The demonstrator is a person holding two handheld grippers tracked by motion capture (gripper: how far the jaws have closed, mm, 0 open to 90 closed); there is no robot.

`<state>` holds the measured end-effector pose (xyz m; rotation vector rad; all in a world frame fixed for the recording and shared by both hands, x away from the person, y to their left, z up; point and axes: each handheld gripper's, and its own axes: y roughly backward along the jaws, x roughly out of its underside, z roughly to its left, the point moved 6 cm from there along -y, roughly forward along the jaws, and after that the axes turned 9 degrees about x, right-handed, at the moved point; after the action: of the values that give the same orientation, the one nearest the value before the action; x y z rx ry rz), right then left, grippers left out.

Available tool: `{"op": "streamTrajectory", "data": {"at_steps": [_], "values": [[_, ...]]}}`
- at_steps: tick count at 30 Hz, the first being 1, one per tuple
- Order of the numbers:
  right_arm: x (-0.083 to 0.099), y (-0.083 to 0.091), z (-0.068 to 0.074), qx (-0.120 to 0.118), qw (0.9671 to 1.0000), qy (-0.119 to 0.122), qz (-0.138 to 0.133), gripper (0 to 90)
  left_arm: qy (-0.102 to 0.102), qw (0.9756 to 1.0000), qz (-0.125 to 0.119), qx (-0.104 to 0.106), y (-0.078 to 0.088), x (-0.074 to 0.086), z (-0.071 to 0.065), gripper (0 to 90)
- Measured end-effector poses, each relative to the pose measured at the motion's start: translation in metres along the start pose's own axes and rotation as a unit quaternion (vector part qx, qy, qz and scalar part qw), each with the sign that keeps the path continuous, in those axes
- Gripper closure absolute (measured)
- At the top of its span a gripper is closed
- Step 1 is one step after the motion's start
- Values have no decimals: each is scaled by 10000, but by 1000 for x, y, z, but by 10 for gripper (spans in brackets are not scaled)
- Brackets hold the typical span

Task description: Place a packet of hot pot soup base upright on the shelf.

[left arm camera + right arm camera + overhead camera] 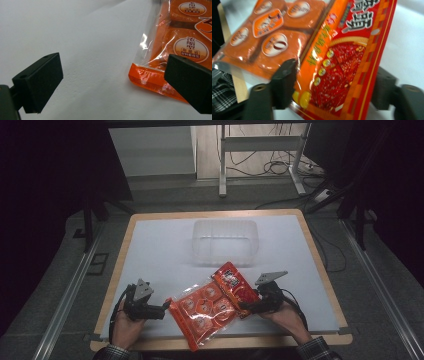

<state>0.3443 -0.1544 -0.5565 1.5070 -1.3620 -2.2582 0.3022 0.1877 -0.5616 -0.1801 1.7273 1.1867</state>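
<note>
The orange seasoning pack lies on the counter at 6 o'clock, its red printed half angled toward 1 o'clock. I see my right tool with its jaws straddling the red edge; I cannot tell whether they clamp or merely bracket it. My left tool stands apart, jaws wide, just beside the pack's 9 o'clock corner. A clear tub sits at 12 o'clock. Risk, in my judgement: the glossy film may slip from a shallow edge grip, or the limp pack may fold when lifted.
</note>
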Motion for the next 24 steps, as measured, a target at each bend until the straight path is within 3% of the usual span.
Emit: {"op": "streamTrajectory", "data": {"at_steps": [4,14,17,21,24], "values": [[-8,-3,4,21,9999,110,30,484,-14,10000,15,-26,0,0,0,17],[-25,-25,0,304,9989,218,271,648,-69,9999,21,-69,-1,0,-1,17],[-30,-29,-1,239,9989,221,331,726,-53,10000,24,-79,-1,0,-1,18],[-33,-33,-2,16,9991,10,428,854,-84,9999,51,-91,-1,0,-1,18],[-34,-32,2,5,9989,83,458,890,-92,9999,48,-115,-1,0,-1,18]]}}
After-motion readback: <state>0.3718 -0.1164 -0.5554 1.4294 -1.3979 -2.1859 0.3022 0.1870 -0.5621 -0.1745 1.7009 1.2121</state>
